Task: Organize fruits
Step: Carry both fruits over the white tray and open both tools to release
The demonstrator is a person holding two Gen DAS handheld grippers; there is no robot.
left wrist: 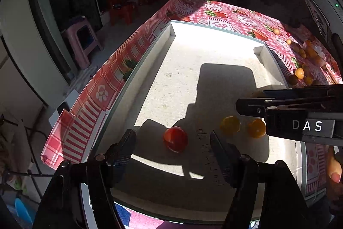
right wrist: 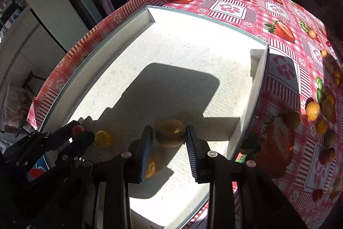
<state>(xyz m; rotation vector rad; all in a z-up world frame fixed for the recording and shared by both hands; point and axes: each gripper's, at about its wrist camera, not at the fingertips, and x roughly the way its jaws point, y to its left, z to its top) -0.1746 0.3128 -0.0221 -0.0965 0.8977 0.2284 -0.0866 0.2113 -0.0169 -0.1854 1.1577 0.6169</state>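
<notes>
**Inspector:** Begin with the largest item.

**Assistant:** A table under a red checked strawberry tablecloth (right wrist: 233, 8). On it lies a shallow white tray (left wrist: 163, 40) with low walls, partly in sun and partly under hard shadow.

**Inspector:** The grippers?

**Assistant:** The left gripper (left wrist: 172, 141) hangs low over the tray's near end, fingers spread wide and holding nothing. The right gripper (right wrist: 169, 143) is over the tray near its right wall, and its ribbed blue pads (right wrist: 146, 149) press both sides of a yellow-green fruit (right wrist: 170, 132), carried clear of the floor.

**Inspector:** Fruit in the tray?

**Assistant:** Three pieces on the tray floor. A red tomato-like fruit (left wrist: 175, 139) lies between the left fingers, touching neither. Just right of it is a yellow fruit (left wrist: 230, 125), then an orange fruit (left wrist: 256, 127) beside the right gripper's body.

**Inspector:** Outside the tray?

**Assistant:** A loose scatter of small fruits (right wrist: 321, 113), yellow, orange and red, on the cloth beyond the tray's right wall. I cannot tell the exact count.
</notes>
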